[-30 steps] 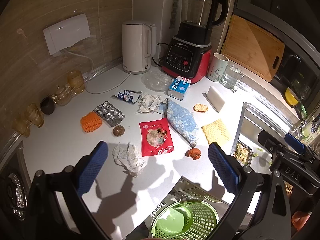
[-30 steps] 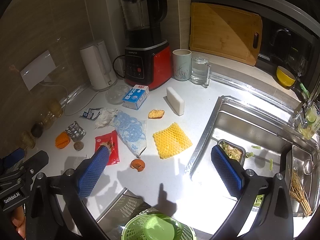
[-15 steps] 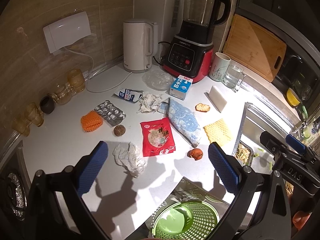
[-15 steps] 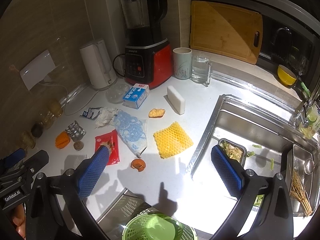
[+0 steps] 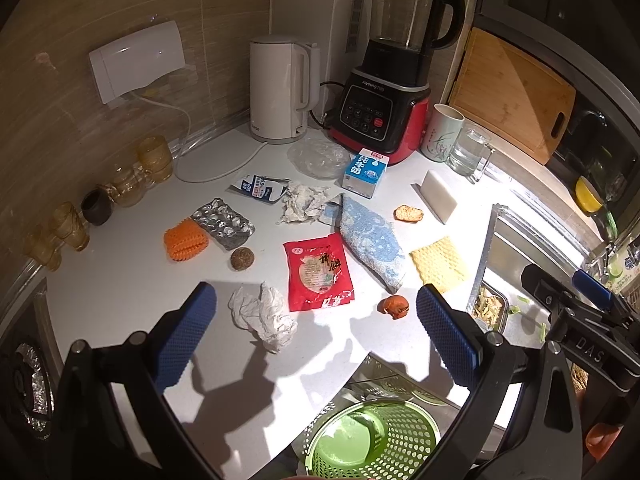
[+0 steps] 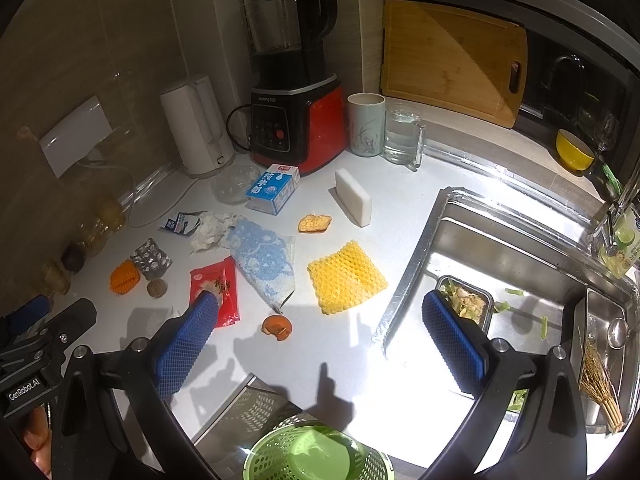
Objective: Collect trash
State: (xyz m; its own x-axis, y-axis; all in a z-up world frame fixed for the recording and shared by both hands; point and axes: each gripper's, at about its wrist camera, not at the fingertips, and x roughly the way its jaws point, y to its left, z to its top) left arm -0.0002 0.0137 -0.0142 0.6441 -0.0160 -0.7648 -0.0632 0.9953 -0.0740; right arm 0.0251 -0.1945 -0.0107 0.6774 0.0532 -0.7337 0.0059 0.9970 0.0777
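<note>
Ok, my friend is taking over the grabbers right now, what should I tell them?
Left gripper: open, holding nothing, above the crumpled tissue.
Right gripper: open, holding nothing, above the orange peel.
Green basket sits below the counter edge; it looks empty.
Done: nothing collected yet.
Left: tissue, peel, red wrapper, blue bag, foil pack, torn carton piece, second tissue.

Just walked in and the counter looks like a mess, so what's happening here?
A person holds a gripper in each hand above the littered counter. The left gripper and right gripper are both open and empty. Nothing is picked up yet: the crumpled tissue, red packet and orange peel lie loose. The green basket waits below.
</note>
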